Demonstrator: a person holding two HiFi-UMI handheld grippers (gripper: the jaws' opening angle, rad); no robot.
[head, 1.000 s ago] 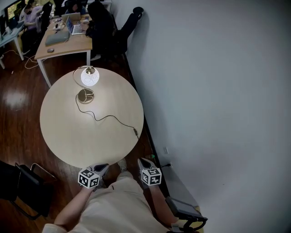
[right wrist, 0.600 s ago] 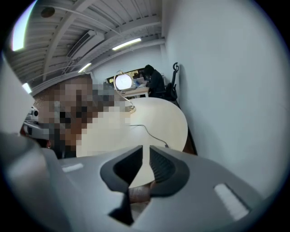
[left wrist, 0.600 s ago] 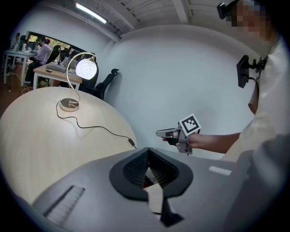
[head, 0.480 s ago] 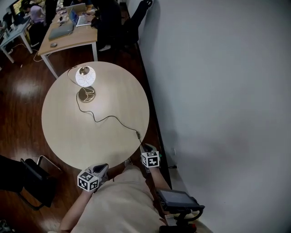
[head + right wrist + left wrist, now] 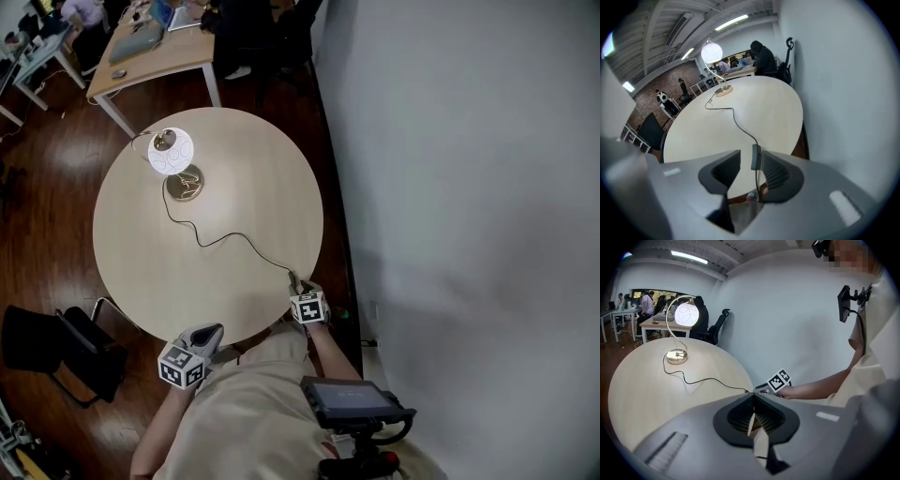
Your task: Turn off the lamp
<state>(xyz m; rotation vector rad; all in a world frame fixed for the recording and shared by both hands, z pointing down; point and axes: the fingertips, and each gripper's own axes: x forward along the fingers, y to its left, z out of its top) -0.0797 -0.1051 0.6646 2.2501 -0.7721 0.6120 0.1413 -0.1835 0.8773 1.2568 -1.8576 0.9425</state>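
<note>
Edges and open room, from the left: open dark floor beyond the left rim of the round desk, narrowed at lower left by a black chair close to the rim. At the near rim, the left hand-held gripper, off the desk top, pads together on nothing. Broad bare top across the middle. At the right rim, the right hand-held gripper, jaws wide, just opened further, astride the inline switch; switch close beside the right pad, contact unclear. Only a thin strip of floor between that rim and the wall.

Materials and shapes: lamp at the desk's far left, with bright white globe shade, thin curved brass-coloured stem and round base. Thin black cord, wavy across the top from base to switch. Switch a small dark oblong.

Surface and room: pale matte wood top, glossy plank floor, plain white wall. Farther back, a rectangular far desk with laptops and seated people.
</note>
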